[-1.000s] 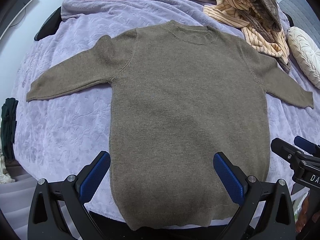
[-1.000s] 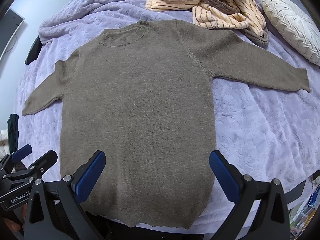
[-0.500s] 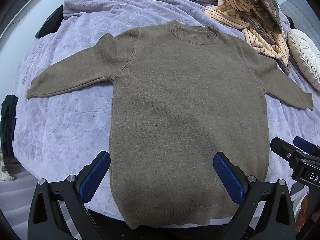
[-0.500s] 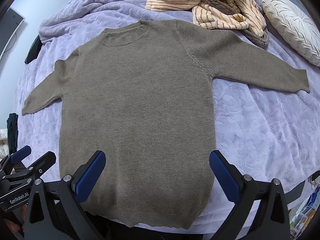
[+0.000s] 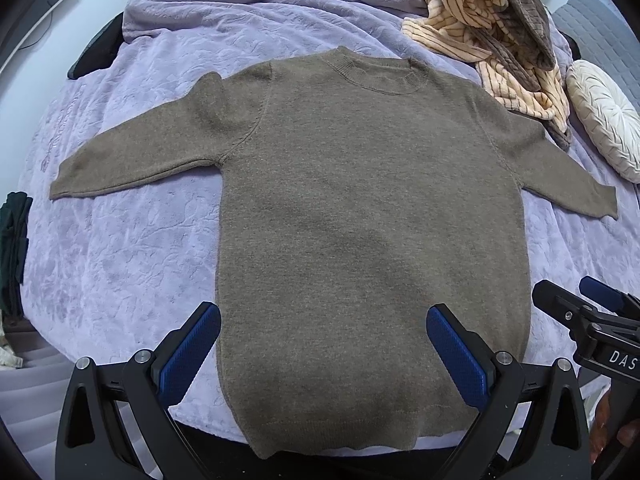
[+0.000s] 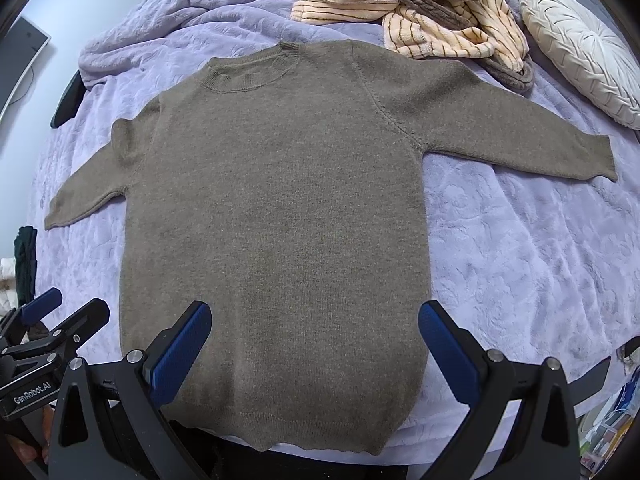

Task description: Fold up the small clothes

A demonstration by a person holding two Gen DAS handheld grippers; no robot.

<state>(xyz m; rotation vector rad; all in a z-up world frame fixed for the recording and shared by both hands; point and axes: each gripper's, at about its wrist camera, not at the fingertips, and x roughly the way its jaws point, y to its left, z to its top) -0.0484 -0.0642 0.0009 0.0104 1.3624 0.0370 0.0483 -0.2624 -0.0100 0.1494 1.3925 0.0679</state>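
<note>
2 grippers, left gripper [image 5: 322,346] and right gripper [image 6: 314,340], hover wide and empty at lower frame; sweater [image 5: 372,216] lies flat, centre, on bed [image 5: 132,264]. Risk: pinching the bedcover with the hem

Even, soft daylight, bright; no glare. Faint diffuse shadow across the middle of the flat taupe knitted sweater [image 5: 372,216]. Both views sharp at centre. Strong fisheye bending curves the embossed lilac bedspread [image 6: 520,248] toward the rims; black vignette in the corners. Edge detail slightly smeared.
</note>
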